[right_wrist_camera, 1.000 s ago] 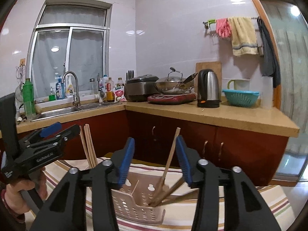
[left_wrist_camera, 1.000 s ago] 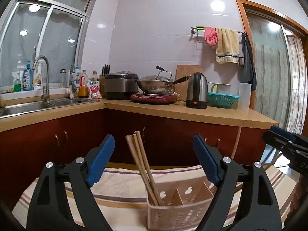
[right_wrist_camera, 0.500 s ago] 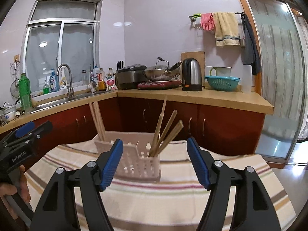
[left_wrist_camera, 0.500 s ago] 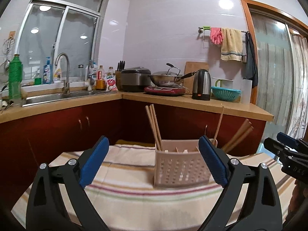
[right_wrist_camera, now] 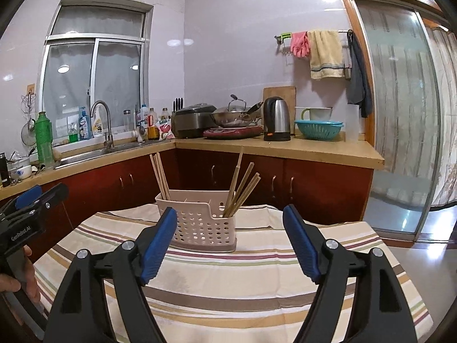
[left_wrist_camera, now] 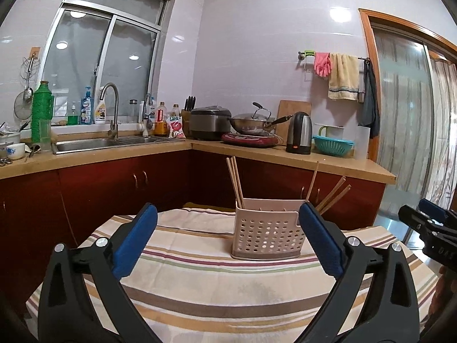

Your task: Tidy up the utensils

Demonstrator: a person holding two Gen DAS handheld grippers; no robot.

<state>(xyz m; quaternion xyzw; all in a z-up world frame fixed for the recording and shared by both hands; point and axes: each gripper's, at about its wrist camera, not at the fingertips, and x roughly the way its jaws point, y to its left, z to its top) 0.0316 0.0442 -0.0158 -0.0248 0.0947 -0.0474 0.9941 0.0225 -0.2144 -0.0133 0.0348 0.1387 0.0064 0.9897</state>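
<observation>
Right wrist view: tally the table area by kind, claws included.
Striped cloth: 1
Utensil caddy: 1
Chopstick bunches: 2, left bunch, right bunch; sticks overlap, so singles are uncounted
Claws: 2, left claw, right claw; jaws opening, nothing between them
Total: 6

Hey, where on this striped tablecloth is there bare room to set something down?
The striped tablecloth is bare between the utensil caddy and both tools, and left and right of it. Crowded: the caddy's end compartments, holding chopsticks, and the back counter.
</observation>
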